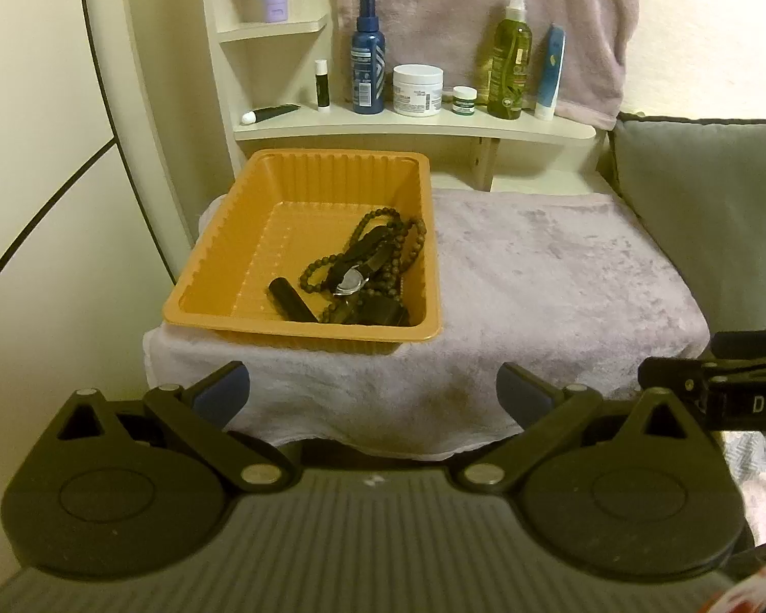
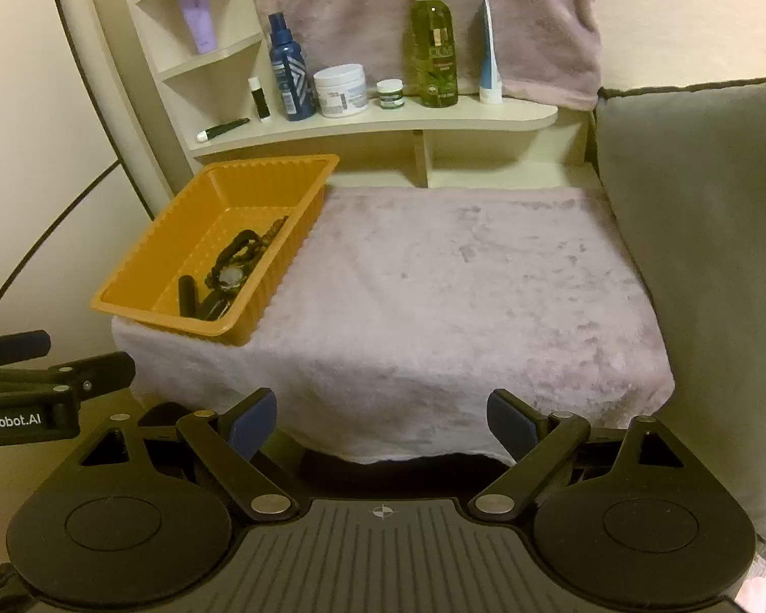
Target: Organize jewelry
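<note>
Jewelry sits heaped in the near right corner of the orange tray on the towel-covered surface: a bead necklace looped over a watch, with a dark tube beside them. Both the left gripper and the right gripper hover short of the towel's front edge, jaws wide and empty. Any grab into that heap would likely snag the beads and drag the watch along, since the pieces look tangled.

The left claw and right claw both gape wide, empty, tilted downward.
</note>
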